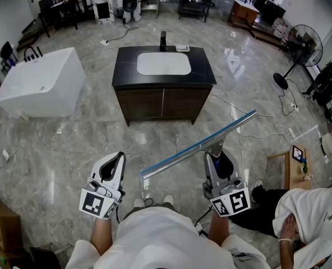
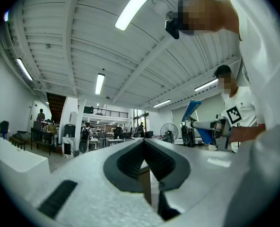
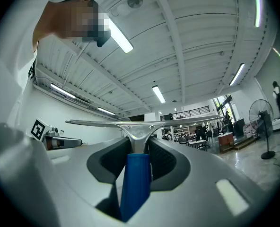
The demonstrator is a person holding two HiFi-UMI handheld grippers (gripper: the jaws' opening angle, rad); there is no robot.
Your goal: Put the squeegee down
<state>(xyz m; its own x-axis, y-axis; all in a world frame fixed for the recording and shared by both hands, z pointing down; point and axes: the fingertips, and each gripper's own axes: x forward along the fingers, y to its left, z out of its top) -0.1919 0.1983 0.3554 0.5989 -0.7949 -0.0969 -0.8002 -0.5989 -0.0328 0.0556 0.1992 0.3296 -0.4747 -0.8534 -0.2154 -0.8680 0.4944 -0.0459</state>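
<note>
My right gripper (image 1: pixel 215 157) is shut on the squeegee's blue handle (image 3: pixel 135 183), which runs back between its dark pads. The squeegee (image 1: pixel 199 146) has a long metal blade that slants from lower left to upper right in the head view, held in the air in front of me. In the right gripper view the blade (image 3: pixel 130 123) lies level across the jaw tips. My left gripper (image 1: pixel 113 164) hangs at the left, shut with nothing between its pads (image 2: pixel 130 162). From the left gripper view the squeegee (image 2: pixel 199 122) shows at the right.
A dark vanity cabinet (image 1: pixel 163 102) with a white basin (image 1: pixel 163 64) stands ahead on the marble floor. A white bathtub (image 1: pixel 40 83) is at the left. A seated person (image 1: pixel 314 217) and a small wooden table (image 1: pixel 296 167) are at the right, a floor fan (image 1: pixel 300 43) and cables beyond.
</note>
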